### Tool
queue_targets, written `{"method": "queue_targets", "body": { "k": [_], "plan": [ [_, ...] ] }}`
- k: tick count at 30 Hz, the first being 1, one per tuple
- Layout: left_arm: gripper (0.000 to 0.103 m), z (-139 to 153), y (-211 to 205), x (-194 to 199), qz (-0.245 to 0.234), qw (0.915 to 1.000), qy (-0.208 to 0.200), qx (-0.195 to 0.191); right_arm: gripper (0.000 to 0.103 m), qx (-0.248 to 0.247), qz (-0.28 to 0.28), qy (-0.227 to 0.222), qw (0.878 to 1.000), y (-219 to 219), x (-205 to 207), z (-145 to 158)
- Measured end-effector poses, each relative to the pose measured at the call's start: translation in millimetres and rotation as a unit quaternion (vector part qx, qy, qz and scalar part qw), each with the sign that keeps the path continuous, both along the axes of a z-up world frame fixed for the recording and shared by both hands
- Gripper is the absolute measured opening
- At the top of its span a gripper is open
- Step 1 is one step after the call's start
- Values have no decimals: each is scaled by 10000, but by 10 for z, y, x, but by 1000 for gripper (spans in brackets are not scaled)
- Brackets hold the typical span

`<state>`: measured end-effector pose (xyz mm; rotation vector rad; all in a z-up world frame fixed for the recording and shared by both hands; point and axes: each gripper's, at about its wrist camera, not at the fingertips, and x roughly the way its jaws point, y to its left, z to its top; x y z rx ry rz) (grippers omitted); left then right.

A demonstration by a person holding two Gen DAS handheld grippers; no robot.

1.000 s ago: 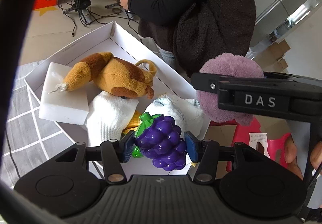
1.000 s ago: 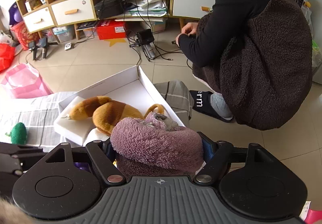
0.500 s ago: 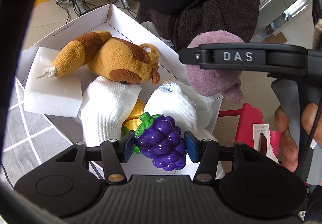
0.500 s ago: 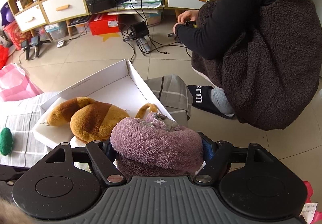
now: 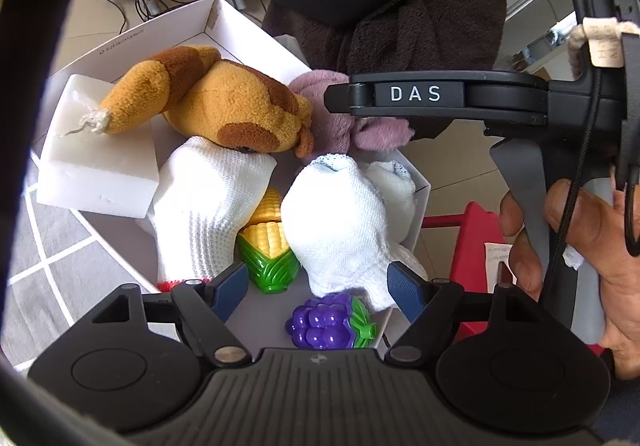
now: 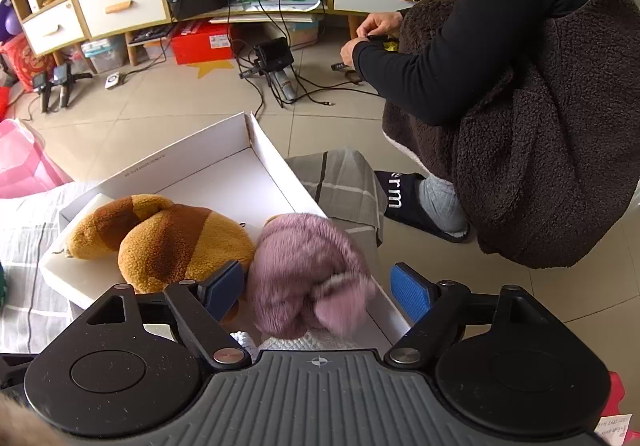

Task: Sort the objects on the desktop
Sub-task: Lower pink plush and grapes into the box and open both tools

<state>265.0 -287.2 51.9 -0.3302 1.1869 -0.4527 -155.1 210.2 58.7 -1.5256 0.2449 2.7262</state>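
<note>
The left wrist view looks down between the left tongs (image 5: pixel 316 288), whose jaws are opening and stand wide with nothing pressed: the purple plastic grape bunch with a green leaf (image 5: pixel 330 322) lies free just below and between the blue pads, on the floor of the white cardboard box (image 5: pixel 168 29). Just beyond the tongs sit a yellow-and-green plastic corn cob (image 5: pixel 268 246), two white knitted gloves (image 5: pixel 208 205) and, farther off, a brown-and-tan plush toy (image 5: pixel 224 105) resting partly on a white foam block (image 5: pixel 92 169). In the right wrist view the right tongs (image 6: pixel 318 288) are opening too, the fluffy mauve plush slipper (image 6: pixel 304 274) loose between the pads and blurred, apparently dropping by the box's near corner. The step in hand looks like releasing both items into the box; next, each pair of tongs likely needs lifting clear and aiming at whatever remains outside. Readable writing: "DAS" on the right tongs' arm, and "rm" on a crouching person's black slipper (image 6: pixel 404 201).
</note>
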Motion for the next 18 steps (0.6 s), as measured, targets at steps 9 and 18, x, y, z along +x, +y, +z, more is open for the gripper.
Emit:
{"method": "queue_targets", "body": {
  "k": [9,18],
  "plan": [
    [74,338,542,-422,260,9995,-150,15,86,-235,28,144,9996,-31,248,224],
    [77,529,1757,-1139,1671,9845,48,535,89,-540,485,189,9972,-589,555,470]
  ]
}}
